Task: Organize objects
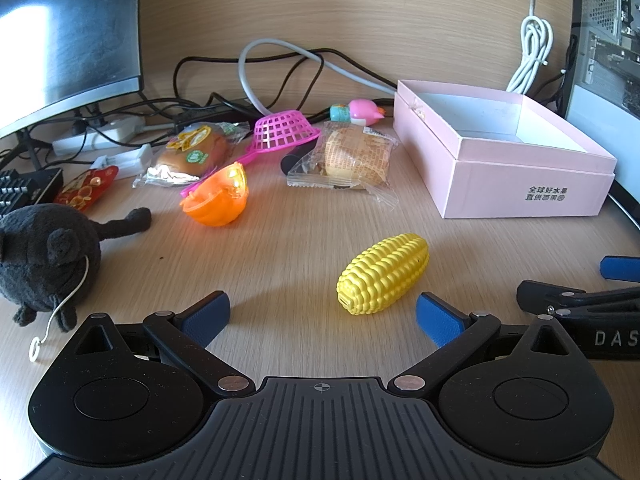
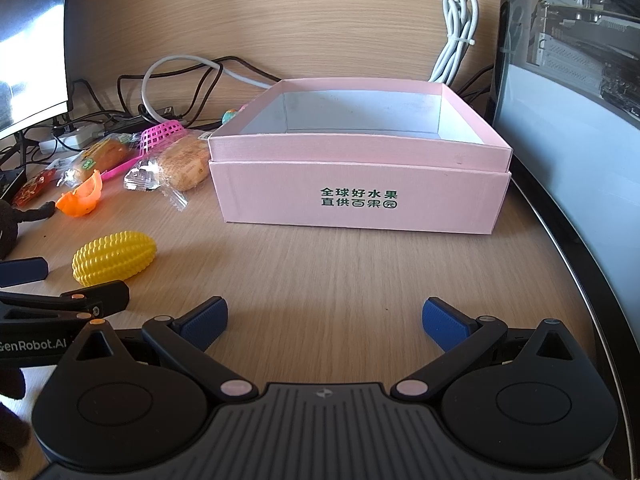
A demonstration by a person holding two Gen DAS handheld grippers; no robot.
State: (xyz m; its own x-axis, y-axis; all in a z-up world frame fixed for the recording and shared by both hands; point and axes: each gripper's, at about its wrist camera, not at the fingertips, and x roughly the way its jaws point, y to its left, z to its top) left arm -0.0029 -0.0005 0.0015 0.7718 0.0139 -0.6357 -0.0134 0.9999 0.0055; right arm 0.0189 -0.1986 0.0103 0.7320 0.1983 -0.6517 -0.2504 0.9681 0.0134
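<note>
A yellow toy corn cob (image 1: 383,276) lies on the wooden desk just ahead of my left gripper (image 1: 323,316), which is open and holds nothing. An open pink box (image 2: 360,160) stands straight ahead of my right gripper (image 2: 325,320), also open with nothing in it; the box looks hollow inside. Farther back lie an orange toy shell (image 1: 218,196), a pink toy strainer (image 1: 280,130), two wrapped breads (image 1: 192,152) (image 1: 352,156), a pink and teal toy (image 1: 356,111) and a red packet (image 1: 86,188). A black plush mouse (image 1: 44,264) sits at the left. The corn cob (image 2: 114,258) also shows in the right wrist view.
A monitor (image 1: 68,36) stands at the back left over a power strip (image 1: 100,134) and tangled cables (image 1: 280,64). A computer case (image 2: 572,80) walls off the right side. A keyboard corner (image 1: 24,188) sits far left. The desk's rounded edge (image 2: 576,264) runs near the box.
</note>
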